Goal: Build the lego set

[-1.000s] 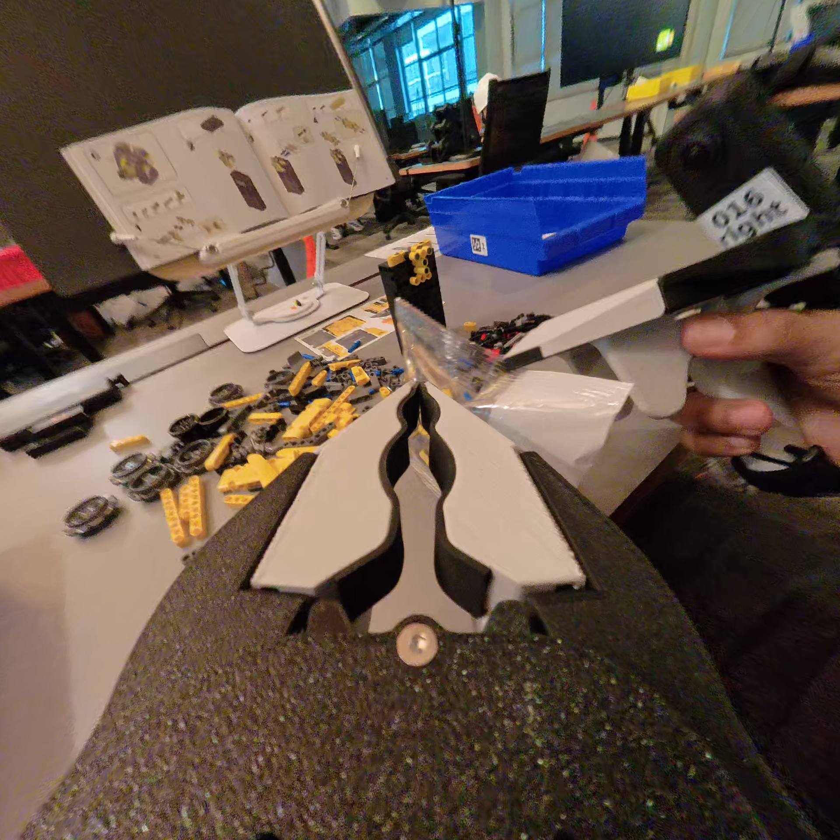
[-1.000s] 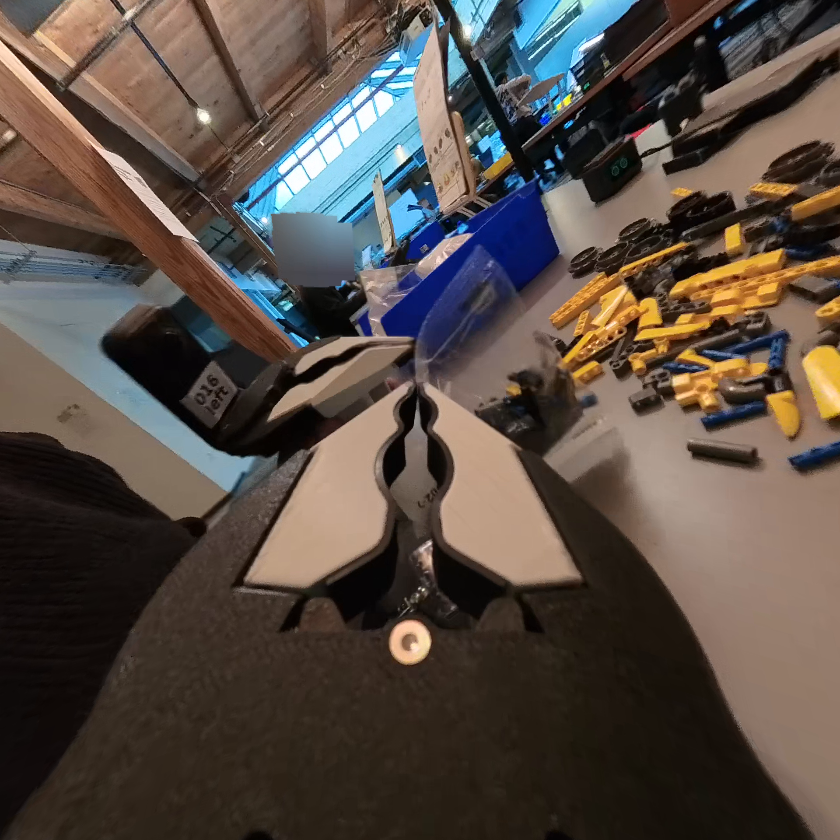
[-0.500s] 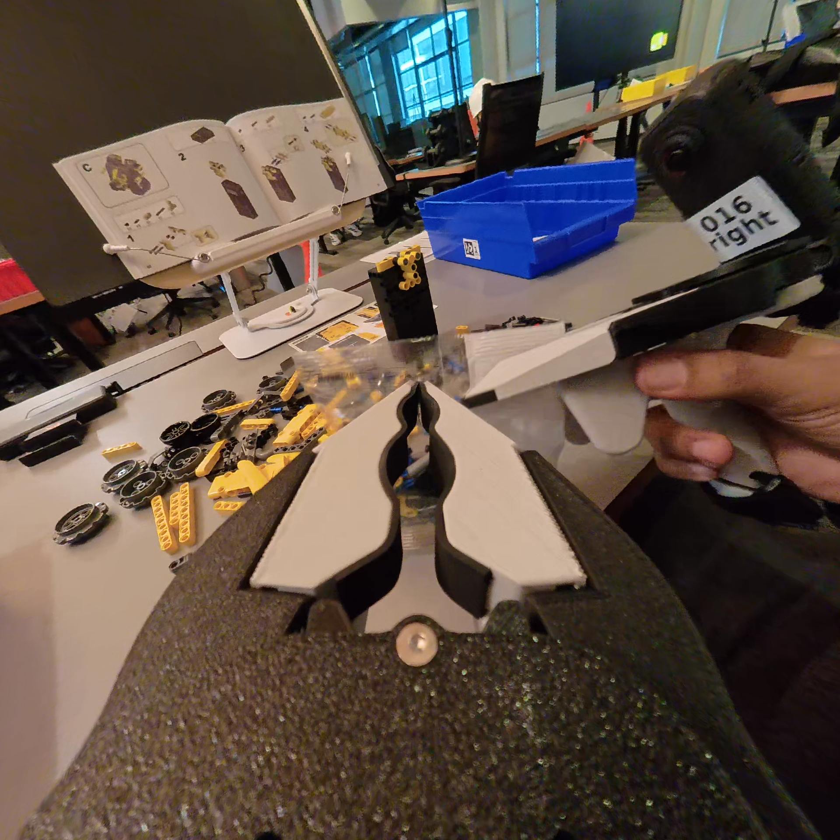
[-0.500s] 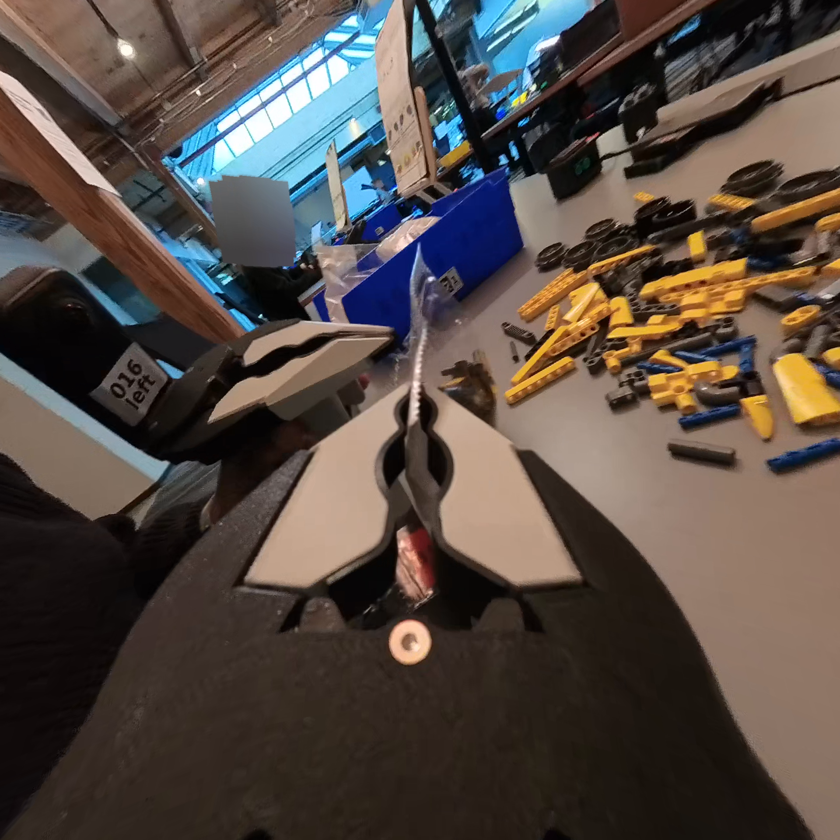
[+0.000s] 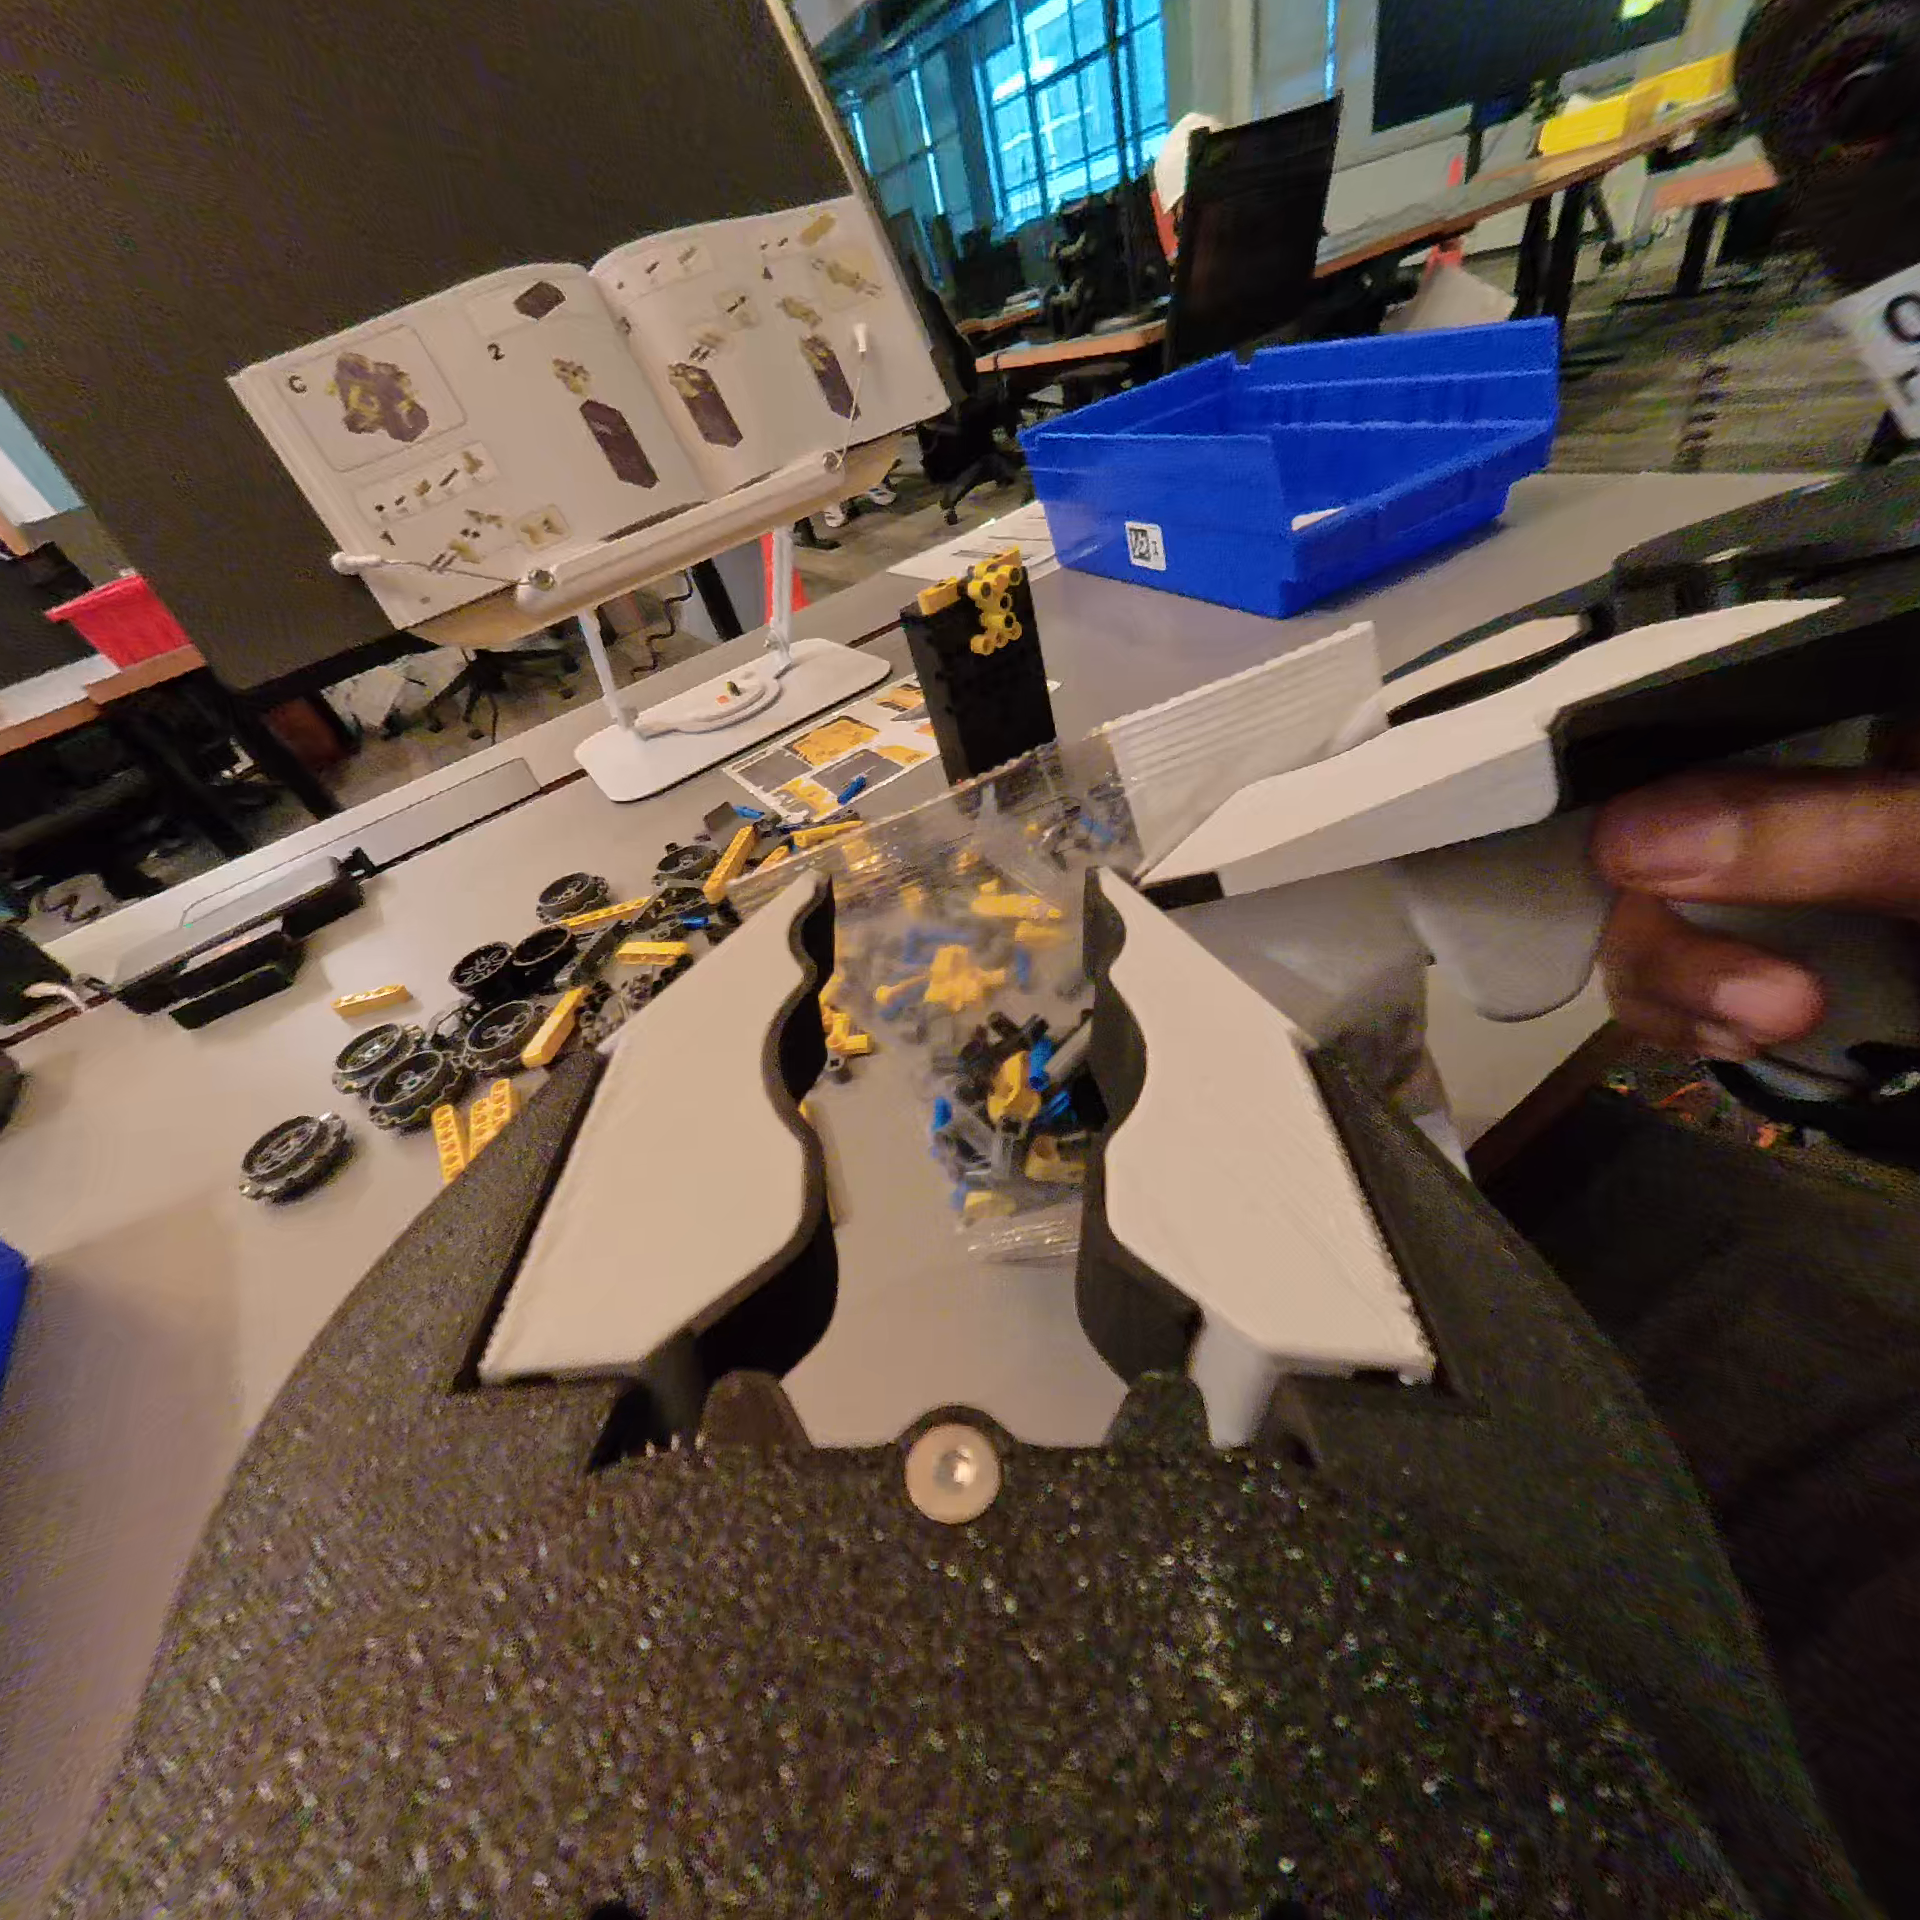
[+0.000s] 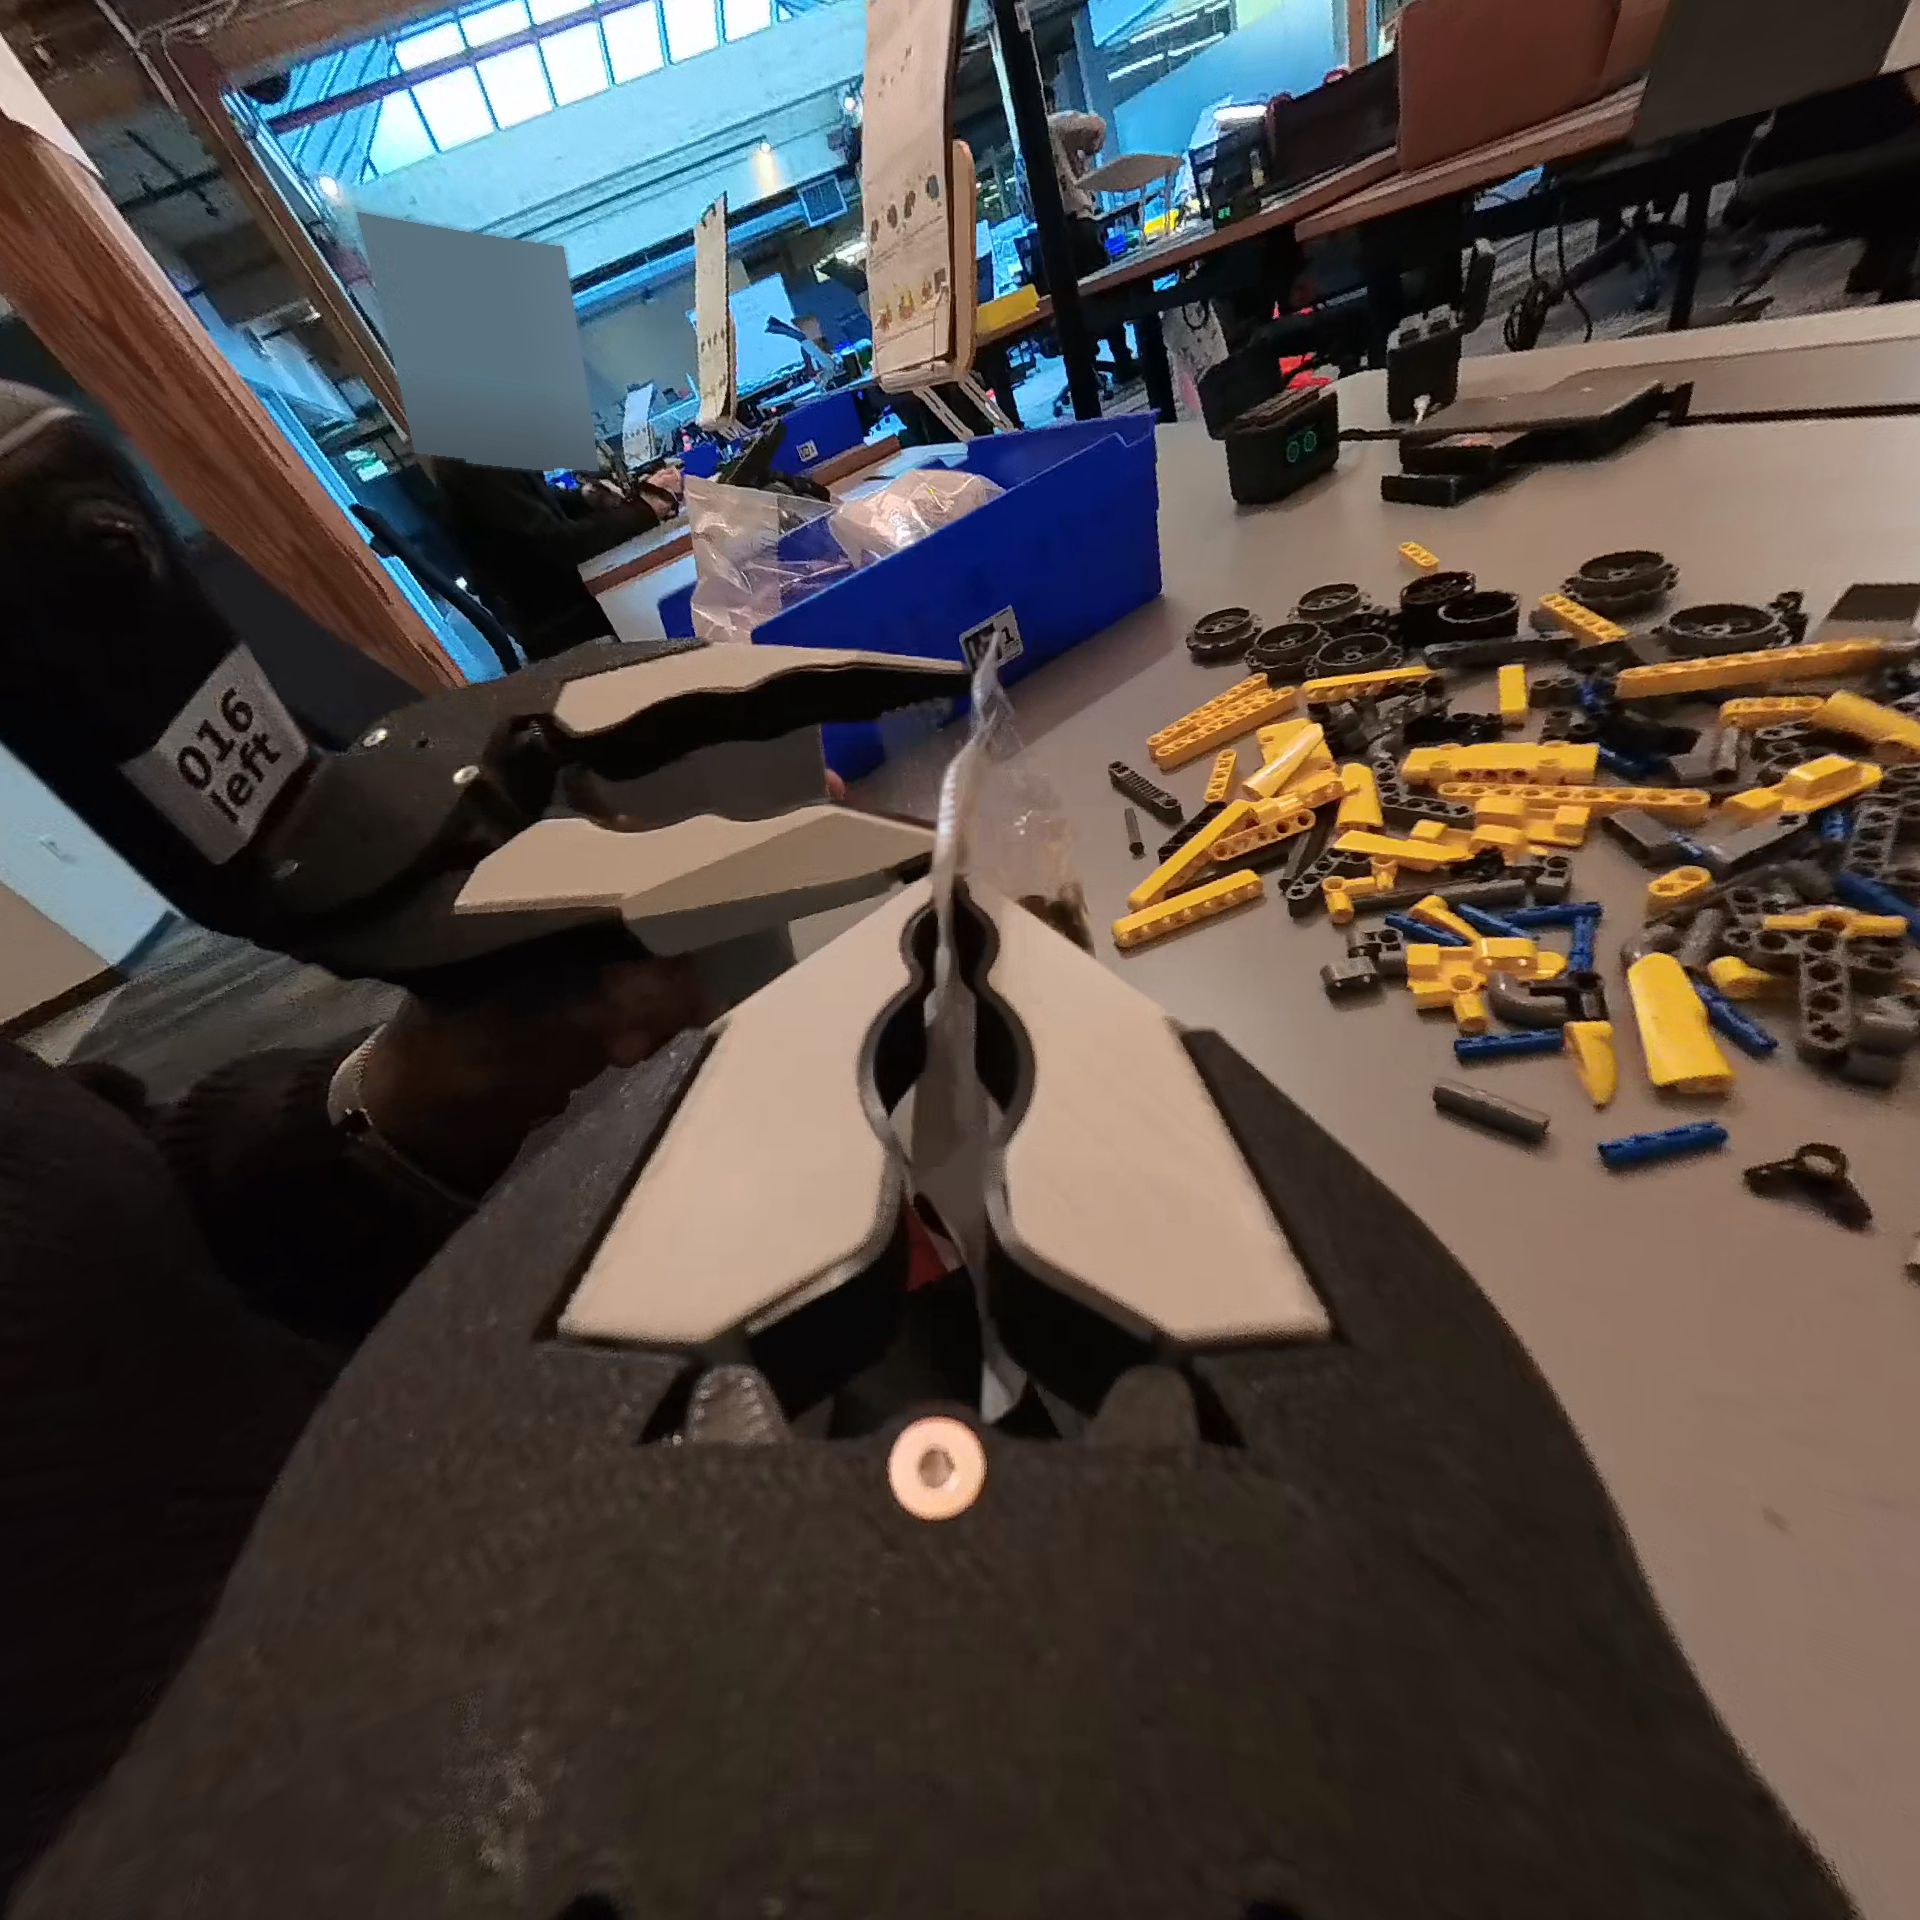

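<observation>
My right tongs (image 6: 961, 894) are pinched tight on the top edge of a clear plastic bag (image 5: 987, 997). The bag hangs down from them, just over the desk (image 5: 187, 1164), and it is full of little yellow, blue and black building pieces. My left tongs (image 5: 956, 904) are wide apart and hold nothing. In the left wrist view the bag sits right between their two fingers (image 5: 707, 1091), but I cannot tell if they touch it.

In the right wrist view my left tongs come in from the side, close to the bag's top strip.

Past the bag, lots of loose pieces (image 6: 1507, 810) lie spread on the desk: yellow beams, blue pins and black wheels (image 5: 405, 1070). A small black block tower (image 5: 977, 686) with yellow bits on top stands just behind the bag. Farther back is a blue bin (image 5: 1299, 488), and an open picture book (image 5: 582, 405) rests on a white stand.

Only one pair of tongs holds the bag, and only by a thin edge. I think the smooth plastic could slip out, because the pieces inside are heavy. If the bag tears or tips, the small bits could spill, mix with the pile, or roll off the desk edge near me.
</observation>
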Demonstrator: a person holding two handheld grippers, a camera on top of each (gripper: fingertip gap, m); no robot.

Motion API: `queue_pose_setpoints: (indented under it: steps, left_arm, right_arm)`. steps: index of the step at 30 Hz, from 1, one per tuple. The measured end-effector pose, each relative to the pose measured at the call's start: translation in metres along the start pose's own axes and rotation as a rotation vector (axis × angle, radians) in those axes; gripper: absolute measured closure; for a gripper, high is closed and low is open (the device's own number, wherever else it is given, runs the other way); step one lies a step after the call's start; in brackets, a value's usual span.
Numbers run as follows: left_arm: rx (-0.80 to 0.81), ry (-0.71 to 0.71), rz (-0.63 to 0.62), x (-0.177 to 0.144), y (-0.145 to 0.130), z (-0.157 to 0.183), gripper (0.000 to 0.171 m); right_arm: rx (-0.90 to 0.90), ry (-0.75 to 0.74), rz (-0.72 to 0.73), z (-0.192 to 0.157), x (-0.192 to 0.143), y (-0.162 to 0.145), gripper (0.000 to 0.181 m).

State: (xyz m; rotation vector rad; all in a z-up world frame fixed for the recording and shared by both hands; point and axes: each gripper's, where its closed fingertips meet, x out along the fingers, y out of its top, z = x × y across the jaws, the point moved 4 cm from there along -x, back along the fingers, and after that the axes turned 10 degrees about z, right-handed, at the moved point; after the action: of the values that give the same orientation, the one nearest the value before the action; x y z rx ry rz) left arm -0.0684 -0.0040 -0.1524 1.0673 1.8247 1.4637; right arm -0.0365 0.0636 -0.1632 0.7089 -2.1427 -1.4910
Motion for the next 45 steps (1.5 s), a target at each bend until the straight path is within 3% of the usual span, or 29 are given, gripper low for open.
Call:
queue_pose_setpoints:
  steps: [7,9,12,19,30,32,33,35,36,40,45]
  left_arm:
    - [-0.018,0.009,-0.055,0.001,-0.007,-0.003,0.127]
    - [-0.040,-0.028,-0.057,0.001,-0.008,0.001,0.140]
    - [-0.047,-0.067,-0.060,0.001,-0.008,0.005,0.171]
    - [-0.032,-0.082,-0.090,0.001,-0.013,-0.002,0.171]
    - [-0.107,-0.063,-0.111,0.001,-0.022,-0.018,0.171]
    - [0.022,0.113,-0.150,-0.005,-0.031,-0.047,0.171]
    - [0.042,0.137,-0.174,-0.010,-0.038,-0.062,0.171]
    - [-0.219,0.040,-0.117,-0.017,-0.038,-0.069,0.171]
    - [-0.273,0.017,-0.107,-0.017,-0.037,-0.069,0.171]
    - [-0.169,0.026,-0.086,-0.011,-0.031,-0.057,0.171]
    - [-0.214,0.028,-0.137,0.018,-0.039,-0.059,0.171]
  right_arm:
    - [-0.059,0.026,-0.024,-0.006,0.002,-0.003,0.181]
    - [-0.051,0.032,-0.018,-0.005,0.002,-0.003,0.181]
    - [-0.009,0.049,-0.005,-0.003,0.000,-0.003,0.181]
    - [0.196,0.082,0.080,0.013,-0.009,0.003,0.181]
    - [0.292,0.045,0.072,0.029,-0.012,-0.007,0.181]
    - [0.291,0.010,0.135,0.038,-0.023,0.003,0.181]
    - [0.303,-0.006,0.174,0.046,-0.033,0.011,0.181]
    - [0.308,-0.013,0.184,0.054,-0.043,0.017,0.181]
    - [0.294,-0.018,0.170,0.054,-0.041,0.015,0.181]
    - [0.262,-0.028,0.147,0.050,-0.032,0.008,0.181]
    - [0.291,-0.133,0.131,0.072,-0.026,0.006,0.181]
